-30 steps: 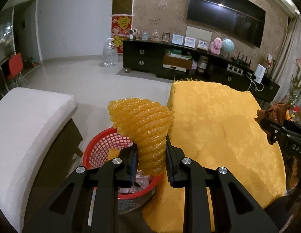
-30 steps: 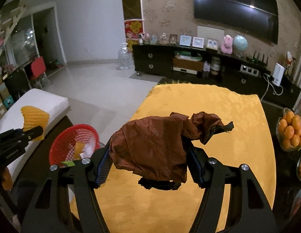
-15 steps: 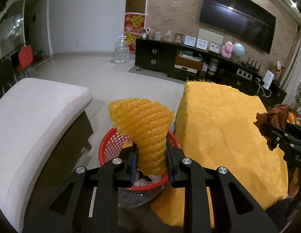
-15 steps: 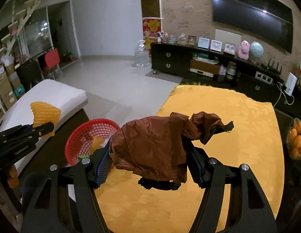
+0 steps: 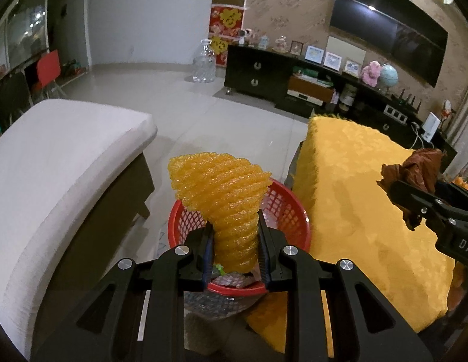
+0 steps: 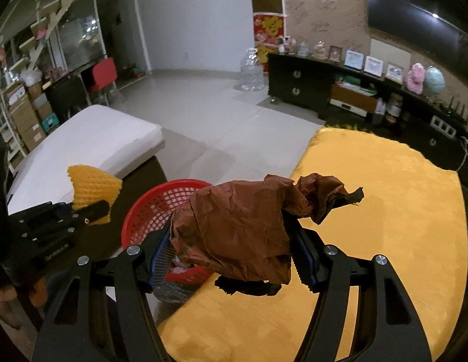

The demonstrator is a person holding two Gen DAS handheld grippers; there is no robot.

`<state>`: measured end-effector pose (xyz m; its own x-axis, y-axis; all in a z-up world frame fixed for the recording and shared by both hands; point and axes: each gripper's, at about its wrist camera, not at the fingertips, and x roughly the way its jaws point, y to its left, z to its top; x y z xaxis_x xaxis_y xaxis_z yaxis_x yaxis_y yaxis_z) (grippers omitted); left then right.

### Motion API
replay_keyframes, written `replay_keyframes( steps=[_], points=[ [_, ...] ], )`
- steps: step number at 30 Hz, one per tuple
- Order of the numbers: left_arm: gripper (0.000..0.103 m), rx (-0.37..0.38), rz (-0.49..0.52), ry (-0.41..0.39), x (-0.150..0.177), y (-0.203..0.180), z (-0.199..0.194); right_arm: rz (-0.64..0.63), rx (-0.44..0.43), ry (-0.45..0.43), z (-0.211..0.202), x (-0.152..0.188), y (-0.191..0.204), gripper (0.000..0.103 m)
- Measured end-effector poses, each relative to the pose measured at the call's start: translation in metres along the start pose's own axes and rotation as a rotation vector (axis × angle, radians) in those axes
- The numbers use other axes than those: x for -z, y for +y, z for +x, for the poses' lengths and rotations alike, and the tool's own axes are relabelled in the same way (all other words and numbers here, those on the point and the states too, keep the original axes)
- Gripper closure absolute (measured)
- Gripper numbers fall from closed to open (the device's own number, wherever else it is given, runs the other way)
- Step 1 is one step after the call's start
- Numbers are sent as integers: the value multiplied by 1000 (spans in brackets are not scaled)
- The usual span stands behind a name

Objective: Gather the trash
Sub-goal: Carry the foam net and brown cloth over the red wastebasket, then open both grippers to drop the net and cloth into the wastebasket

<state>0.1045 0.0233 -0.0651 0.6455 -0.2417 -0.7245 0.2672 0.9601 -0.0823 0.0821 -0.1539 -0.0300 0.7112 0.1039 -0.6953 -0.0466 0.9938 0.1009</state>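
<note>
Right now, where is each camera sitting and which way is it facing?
Left wrist: on the left claw, aimed down at the red basket; its fingers pinch the yellow foam net.
Right wrist: on the right claw, facing the yellow tablecloth; it grips the brown wrapper.
Shared: basket, tablecloth, white cushion, each other's claw.

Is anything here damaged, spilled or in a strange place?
Nothing stands out. The left gripper holds orange foam netting over the red basket; the right gripper holds a crumpled brown wrapper.
</note>
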Motion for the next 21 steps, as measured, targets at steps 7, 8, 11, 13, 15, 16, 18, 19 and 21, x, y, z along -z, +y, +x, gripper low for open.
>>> replay_keyframes(
  steps=[7,8,11,13,15,16,18,19,21],
  points=[
    [80,-16,-26,47,6,16,24,-22,-42,55,35,-5,13,38],
    [80,-17,-30,54,6,18,28,-27,-48,65,41,-6,16,38],
    [80,-23,-39,79,9,23,40,-39,-57,94,60,-7,21,38],
    [80,-25,-41,93,10,26,48,-44,-64,111,71,-8,24,38],
    [80,-26,-41,104,10,27,55,-51,-70,123,79,-8,29,38],
    [80,-26,-42,108,11,27,58,-55,-76,132,85,-8,31,38],
    [80,-23,-45,121,11,29,64,-59,-86,143,92,-8,33,38],
    [80,-23,-45,126,11,29,67,-60,-91,148,95,-9,35,38],
    [80,-15,-46,133,11,28,71,-65,-103,155,100,-10,37,38]
  ],
)
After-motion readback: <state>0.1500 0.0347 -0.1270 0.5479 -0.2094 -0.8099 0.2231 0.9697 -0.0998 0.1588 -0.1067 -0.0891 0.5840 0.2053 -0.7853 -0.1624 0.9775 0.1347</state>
